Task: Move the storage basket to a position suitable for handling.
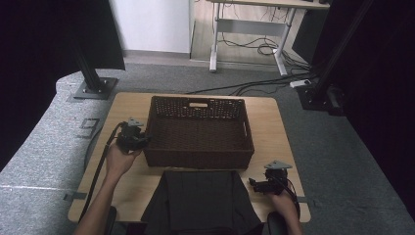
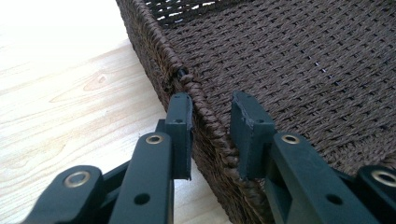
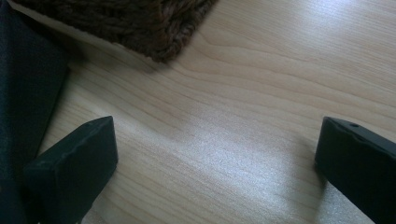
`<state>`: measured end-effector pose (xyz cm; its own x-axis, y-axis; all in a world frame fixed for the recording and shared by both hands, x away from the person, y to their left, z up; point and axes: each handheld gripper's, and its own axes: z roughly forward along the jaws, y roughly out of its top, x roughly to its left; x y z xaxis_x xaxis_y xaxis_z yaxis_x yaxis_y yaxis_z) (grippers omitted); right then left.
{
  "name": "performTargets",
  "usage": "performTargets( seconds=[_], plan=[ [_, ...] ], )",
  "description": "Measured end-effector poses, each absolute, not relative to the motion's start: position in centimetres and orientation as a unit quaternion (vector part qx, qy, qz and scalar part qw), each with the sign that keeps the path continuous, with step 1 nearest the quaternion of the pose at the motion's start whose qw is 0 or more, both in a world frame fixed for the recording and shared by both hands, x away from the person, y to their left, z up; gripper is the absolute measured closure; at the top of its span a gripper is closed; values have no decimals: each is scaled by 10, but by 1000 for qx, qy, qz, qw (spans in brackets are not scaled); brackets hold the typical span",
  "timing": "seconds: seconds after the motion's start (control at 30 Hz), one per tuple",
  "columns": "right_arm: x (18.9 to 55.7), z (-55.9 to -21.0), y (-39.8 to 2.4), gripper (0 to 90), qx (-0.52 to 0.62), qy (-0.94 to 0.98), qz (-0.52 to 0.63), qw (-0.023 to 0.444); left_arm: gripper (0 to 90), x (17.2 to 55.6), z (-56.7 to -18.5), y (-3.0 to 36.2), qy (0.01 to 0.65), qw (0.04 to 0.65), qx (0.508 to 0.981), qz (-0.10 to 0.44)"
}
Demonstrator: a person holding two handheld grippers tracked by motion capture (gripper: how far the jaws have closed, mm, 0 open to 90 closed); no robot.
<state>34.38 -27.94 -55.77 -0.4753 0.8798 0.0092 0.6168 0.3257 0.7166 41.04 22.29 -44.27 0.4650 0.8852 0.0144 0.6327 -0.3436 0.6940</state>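
Your left gripper [image 2: 211, 135] clamps the basket [image 2: 299, 70] wall at centre frame to drag it, while your right gripper [image 3: 215, 172] waits released, bottom right in the high view.

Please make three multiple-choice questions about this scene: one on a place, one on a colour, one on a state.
1. Where is the left gripper?
A. At the basket's left wall
B. On the dark cloth
C. On the floor

2. What colour is the basket?
A. White
B. Dark brown
C. Red

3. How do the right gripper's jaws stand?
A. Wide apart over bare table
B. Shut on the cloth
C. Shut on the basket

Answers: 1 A, its jaws straddle the woven rim. 2 B, brown weave. 3 A, only wood lies between them.
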Motion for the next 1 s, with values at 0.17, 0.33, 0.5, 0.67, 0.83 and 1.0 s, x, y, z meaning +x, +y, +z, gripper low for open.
performTargets(
  seconds=[0.17,0.33,0.5,0.67,0.83,1.0],
  plan=[
    [344,-558,-279,0,473,790,336,195,699,404,-443,222,475,319,796,197],
    [344,-558,-279,0,473,790,336,196,699,404,-443,222,471,320,798,195],
    [344,-558,-279,0,473,790,336,196,695,405,-443,224,469,324,800,191],
    [344,-558,-279,0,473,790,336,195,658,407,-442,227,451,325,810,188],
    [344,-558,-279,0,473,790,336,195,548,400,-428,233,438,358,800,200],
    [344,-558,-279,0,473,790,336,196,353,389,-415,240,424,380,803,178]
  ],
)
